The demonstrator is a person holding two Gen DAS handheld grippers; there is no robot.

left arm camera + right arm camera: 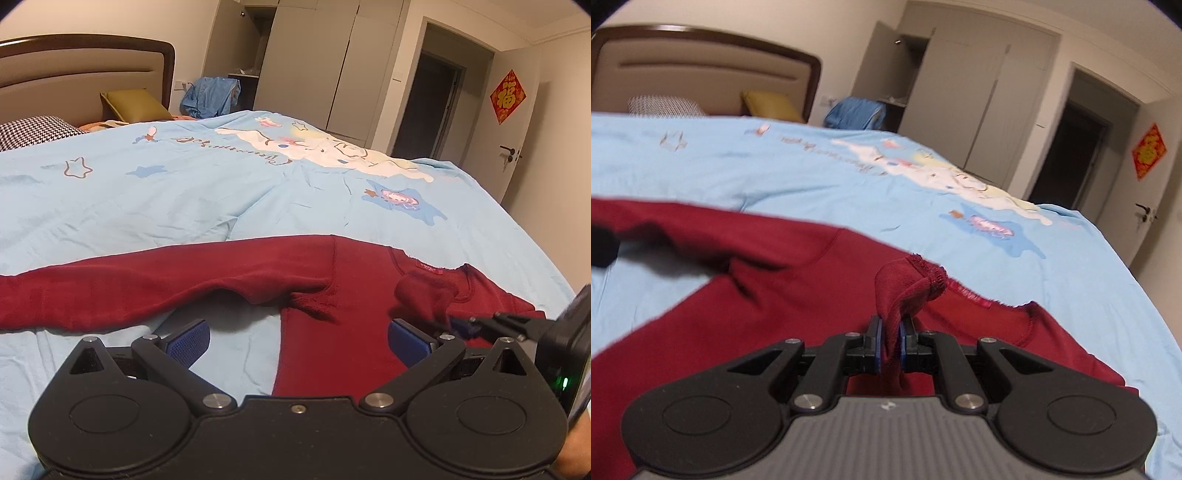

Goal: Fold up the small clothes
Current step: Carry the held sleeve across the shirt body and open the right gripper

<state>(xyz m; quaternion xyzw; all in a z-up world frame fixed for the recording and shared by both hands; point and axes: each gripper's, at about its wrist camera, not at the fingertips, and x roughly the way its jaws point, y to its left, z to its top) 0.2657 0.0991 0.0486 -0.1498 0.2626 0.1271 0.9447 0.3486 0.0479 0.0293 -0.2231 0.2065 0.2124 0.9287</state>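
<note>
One dark red long-sleeved fleece top (pixel 332 295) lies flat on the light blue cartoon-print bedcover (pixel 184 192), one sleeve stretched out to the left. Left gripper (pixel 299 343): jaws spread wide, nothing between them, hovering over the near left edge of the top. Right gripper (pixel 891 343): jaws nearly closed, pinching a raised fold of the top's fabric near the neckline.
</note>
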